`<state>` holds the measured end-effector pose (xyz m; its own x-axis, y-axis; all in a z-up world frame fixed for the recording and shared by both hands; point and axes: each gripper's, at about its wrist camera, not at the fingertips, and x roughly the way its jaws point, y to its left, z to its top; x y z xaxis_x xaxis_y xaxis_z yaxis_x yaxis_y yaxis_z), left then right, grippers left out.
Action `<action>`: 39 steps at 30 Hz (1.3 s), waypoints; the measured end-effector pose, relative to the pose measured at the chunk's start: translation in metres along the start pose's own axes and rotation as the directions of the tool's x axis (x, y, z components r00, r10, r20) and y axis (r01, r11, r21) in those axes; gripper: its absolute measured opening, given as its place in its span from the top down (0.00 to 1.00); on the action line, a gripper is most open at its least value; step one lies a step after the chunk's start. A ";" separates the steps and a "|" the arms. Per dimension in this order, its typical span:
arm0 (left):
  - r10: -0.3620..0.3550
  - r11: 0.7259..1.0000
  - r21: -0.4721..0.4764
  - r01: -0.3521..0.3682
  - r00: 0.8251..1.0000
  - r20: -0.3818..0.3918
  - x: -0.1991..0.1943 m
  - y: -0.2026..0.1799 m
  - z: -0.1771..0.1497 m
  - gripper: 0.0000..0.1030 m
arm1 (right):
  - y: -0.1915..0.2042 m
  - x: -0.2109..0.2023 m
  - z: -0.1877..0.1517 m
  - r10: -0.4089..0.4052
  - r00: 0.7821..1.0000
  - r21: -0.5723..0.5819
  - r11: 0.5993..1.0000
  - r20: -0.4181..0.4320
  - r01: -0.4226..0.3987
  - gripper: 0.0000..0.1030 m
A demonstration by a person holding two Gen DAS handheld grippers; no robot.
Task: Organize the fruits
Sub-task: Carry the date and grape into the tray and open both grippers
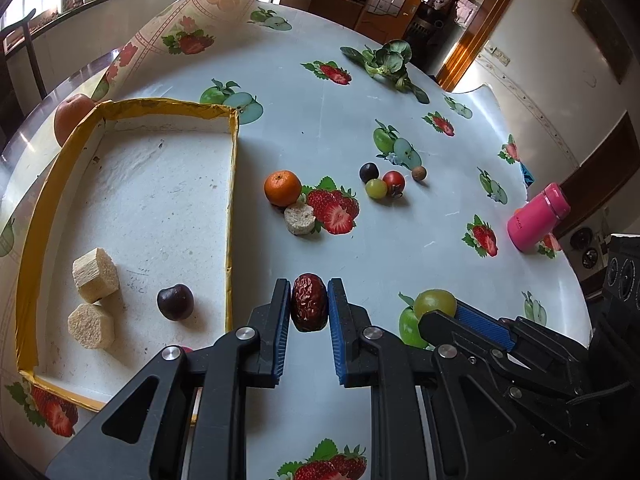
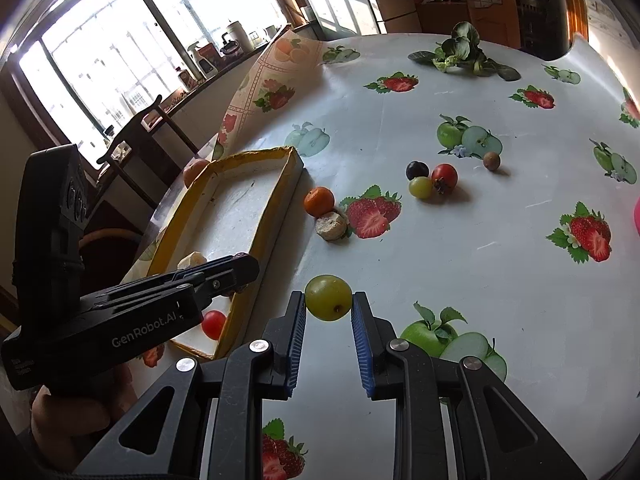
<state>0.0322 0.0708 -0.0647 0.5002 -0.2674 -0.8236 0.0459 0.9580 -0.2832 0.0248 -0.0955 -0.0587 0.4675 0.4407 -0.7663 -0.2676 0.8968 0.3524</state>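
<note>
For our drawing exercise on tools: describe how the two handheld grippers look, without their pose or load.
Both the left gripper and right gripper are matte black plastic, with angular cut-out finger arms, round silver pivot screws and ribbed blue pads. The left gripper's body carries white "GenRobot.AI" lettering. No cables or sleeves show.

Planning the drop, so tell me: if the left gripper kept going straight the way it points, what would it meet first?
Probably bare tablecloth beside the tray. Further along that line lie the round cut slice and the orange, though depth is unclear.
</note>
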 end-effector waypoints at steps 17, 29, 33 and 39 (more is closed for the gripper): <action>0.025 0.999 -0.043 -0.025 1.000 0.005 -0.003 0.032 0.004 0.84 | 0.023 0.022 0.000 0.027 0.999 -0.036 0.999 -0.038 -0.028 0.77; 0.086 0.989 -0.118 -0.083 0.996 0.016 -0.004 0.098 0.028 0.84 | 0.061 0.050 0.014 0.066 0.996 -0.090 0.993 -0.064 -0.071 0.77; 0.116 0.981 -0.160 -0.112 0.993 0.020 -0.005 0.127 0.041 0.84 | 0.081 0.069 0.026 0.083 0.994 -0.120 0.989 -0.074 -0.091 0.77; 0.151 0.974 -0.174 -0.146 0.988 0.016 0.000 0.150 0.053 0.84 | 0.105 0.102 0.041 0.096 0.990 -0.142 0.984 -0.101 -0.109 0.77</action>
<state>0.0854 0.2199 -0.0814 0.5149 -0.1179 -0.8491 -0.1792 0.9538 -0.2412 0.0789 0.0450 -0.0778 0.3523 0.5181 -0.7794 -0.4340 0.8283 0.3544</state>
